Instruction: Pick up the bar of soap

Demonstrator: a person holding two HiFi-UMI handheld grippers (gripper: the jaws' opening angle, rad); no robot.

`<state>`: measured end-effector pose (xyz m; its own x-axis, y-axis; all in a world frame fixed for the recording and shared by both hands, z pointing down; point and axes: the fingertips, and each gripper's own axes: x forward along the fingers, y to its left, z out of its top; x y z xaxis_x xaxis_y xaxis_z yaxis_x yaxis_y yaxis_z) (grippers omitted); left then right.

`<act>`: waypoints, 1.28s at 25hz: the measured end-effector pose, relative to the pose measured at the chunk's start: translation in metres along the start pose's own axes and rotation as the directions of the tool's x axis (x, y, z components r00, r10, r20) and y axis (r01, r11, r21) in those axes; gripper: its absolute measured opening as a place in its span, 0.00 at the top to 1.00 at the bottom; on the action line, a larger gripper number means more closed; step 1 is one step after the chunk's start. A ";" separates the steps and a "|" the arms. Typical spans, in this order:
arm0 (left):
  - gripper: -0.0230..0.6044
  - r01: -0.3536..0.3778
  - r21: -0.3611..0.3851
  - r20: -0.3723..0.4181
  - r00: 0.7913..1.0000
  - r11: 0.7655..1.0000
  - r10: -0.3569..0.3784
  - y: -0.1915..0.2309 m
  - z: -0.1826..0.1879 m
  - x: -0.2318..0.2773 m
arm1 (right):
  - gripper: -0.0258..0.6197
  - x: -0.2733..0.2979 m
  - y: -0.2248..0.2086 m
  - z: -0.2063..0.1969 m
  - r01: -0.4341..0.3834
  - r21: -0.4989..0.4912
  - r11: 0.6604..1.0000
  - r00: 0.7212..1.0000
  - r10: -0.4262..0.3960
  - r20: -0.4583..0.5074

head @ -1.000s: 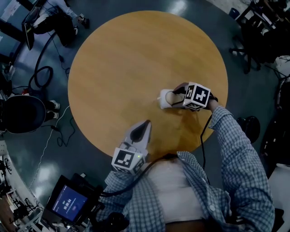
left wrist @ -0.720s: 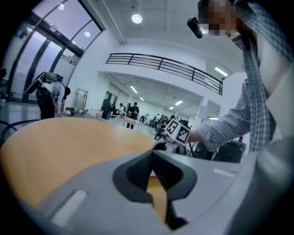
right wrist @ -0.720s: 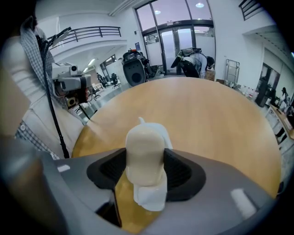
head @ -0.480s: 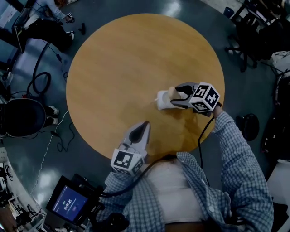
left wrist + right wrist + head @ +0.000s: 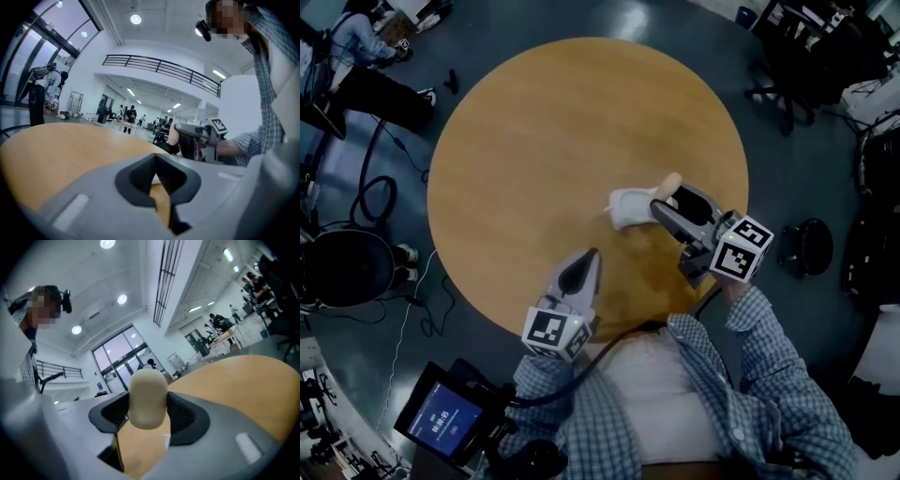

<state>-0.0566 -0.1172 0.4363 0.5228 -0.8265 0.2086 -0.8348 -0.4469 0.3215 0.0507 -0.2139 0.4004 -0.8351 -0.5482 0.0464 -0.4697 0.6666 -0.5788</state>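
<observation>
1 bar of soap (image 5: pixel 147 397) sits clamped in the right gripper (image 5: pixel 667 201).

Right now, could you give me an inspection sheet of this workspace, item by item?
Surface: round wooden table.
Job's things: soap, between the right claw's jaws.
Clutter: white item on the table; cannot tell what it is.
Claws: right claw shut on soap; left claw shut, empty.
Cables: black cable trailing from right claw; cable loops on floor.
Surroundings: screen, chair, person farther off.
</observation>
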 end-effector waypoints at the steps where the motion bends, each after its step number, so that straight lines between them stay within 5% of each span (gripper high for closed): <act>1: 0.97 0.005 0.003 -0.001 1.000 1.000 -0.005 -0.001 0.001 0.001 | 0.56 -0.006 0.003 0.004 0.012 0.045 0.999 0.999 -0.014 0.047; 5: 0.97 0.023 0.012 -0.008 1.000 1.000 -0.023 -0.004 0.000 0.001 | 0.56 -0.024 0.016 0.004 0.006 0.160 0.987 0.990 -0.029 0.139; 14: 0.97 0.039 0.021 -0.006 0.999 0.999 -0.039 -0.007 0.000 0.001 | 0.56 -0.037 0.026 -0.004 0.005 0.242 0.970 0.981 -0.053 0.189; 32: 0.97 0.047 0.036 -0.002 0.999 0.998 -0.047 -0.006 0.001 0.002 | 0.56 -0.040 0.018 -0.011 0.043 0.247 0.968 0.979 -0.090 0.184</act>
<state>-0.0508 -0.1163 0.4343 0.5618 -0.8039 0.1952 -0.8150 -0.4974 0.2971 0.0722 -0.1747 0.3967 -0.7223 -0.6897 -0.0517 -0.4200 0.4968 -0.7594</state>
